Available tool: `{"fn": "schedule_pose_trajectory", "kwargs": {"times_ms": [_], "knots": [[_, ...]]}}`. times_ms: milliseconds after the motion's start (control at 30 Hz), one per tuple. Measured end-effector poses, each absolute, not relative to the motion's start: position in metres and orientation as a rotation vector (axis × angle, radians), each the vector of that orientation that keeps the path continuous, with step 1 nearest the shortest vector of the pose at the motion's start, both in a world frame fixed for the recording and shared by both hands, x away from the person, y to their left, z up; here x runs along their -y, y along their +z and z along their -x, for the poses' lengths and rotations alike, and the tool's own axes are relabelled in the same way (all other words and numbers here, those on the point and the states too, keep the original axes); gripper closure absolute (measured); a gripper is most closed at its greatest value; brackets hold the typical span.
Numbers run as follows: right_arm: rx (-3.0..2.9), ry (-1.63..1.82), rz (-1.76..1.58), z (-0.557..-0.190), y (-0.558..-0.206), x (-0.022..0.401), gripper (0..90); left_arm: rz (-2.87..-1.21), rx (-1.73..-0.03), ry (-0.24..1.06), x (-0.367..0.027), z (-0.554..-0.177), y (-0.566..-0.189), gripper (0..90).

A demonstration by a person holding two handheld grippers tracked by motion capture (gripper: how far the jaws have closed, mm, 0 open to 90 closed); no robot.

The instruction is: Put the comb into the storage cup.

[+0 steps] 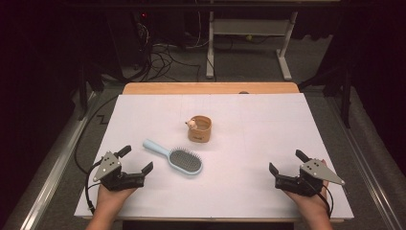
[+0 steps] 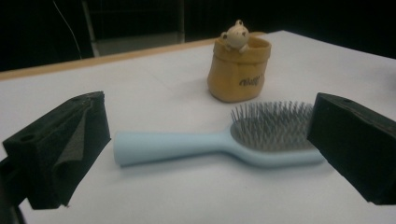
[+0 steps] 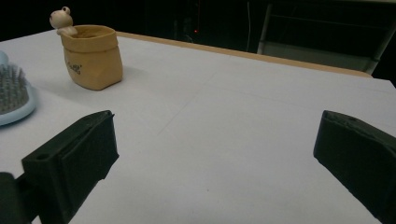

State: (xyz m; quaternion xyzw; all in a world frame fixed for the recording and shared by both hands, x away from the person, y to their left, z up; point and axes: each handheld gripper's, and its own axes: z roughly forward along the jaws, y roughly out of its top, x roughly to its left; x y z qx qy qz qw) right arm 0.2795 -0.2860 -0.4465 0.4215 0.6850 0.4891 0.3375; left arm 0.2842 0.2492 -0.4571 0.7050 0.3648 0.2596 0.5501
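A white table (image 1: 239,191) stands over a grey floor strewn with cables. The left gripper (image 1: 136,159) rests with jaws apart and empty. Just right, the hairbrush (image 1: 173,157) lies flat, handle far-left, bristled head near-right. The left gripper view reveals lettering on the tan pot (image 2: 239,70). The right gripper (image 1: 287,163) gapes empty.

pale blue hairbrush (image 1: 178,158) lies flat, bristles up, mid-table.
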Motion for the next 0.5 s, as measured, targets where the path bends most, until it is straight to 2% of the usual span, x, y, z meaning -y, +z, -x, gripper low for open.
{"fn": "schedule_pose_trajectory", "kwargs": {"times_ms": [500], "knots": [[-1.779, 1.273, -1.124, -0.2788, -0.4488, 0.2903, 0.3, -1.661, -0.861, 0.622, -0.2488, -0.2844, -0.4564, 0.6]]}}
